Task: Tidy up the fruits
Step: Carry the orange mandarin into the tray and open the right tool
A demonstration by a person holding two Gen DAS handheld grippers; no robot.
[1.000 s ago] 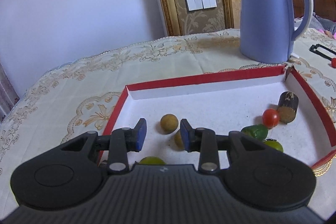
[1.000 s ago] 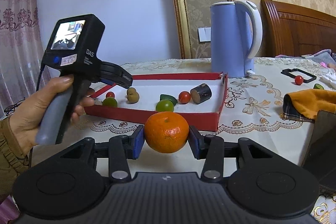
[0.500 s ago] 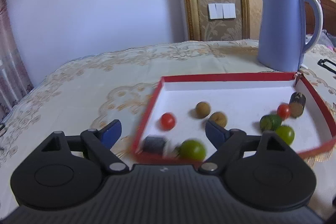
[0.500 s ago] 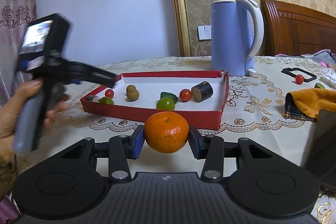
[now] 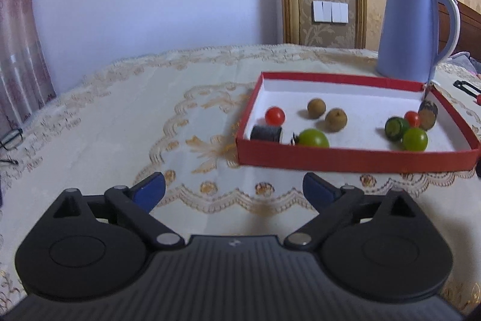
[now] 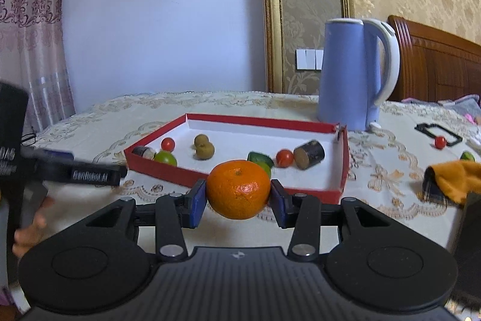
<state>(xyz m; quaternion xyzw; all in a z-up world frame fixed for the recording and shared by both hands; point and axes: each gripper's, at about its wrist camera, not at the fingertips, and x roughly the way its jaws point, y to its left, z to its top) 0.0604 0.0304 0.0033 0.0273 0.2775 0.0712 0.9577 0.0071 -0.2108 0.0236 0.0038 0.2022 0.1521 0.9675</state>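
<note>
Right hand-held gripper [image 6: 238,199]: clamped on mandarin [image 6: 238,189], lower centre of frame, in front of red tray [image 6: 343,167]. Left hand-held gripper [image 5: 234,191]: spread wide, nothing between pads, above counter [image 5: 120,122]. Tray right of centre, holding cherry tomatoes, longans, green fruits.

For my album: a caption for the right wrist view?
Right gripper clamps an orange before the red tray of fruit.

Kettle [image 5: 412,32] close behind tray [image 5: 354,161], seemingly touching
</note>
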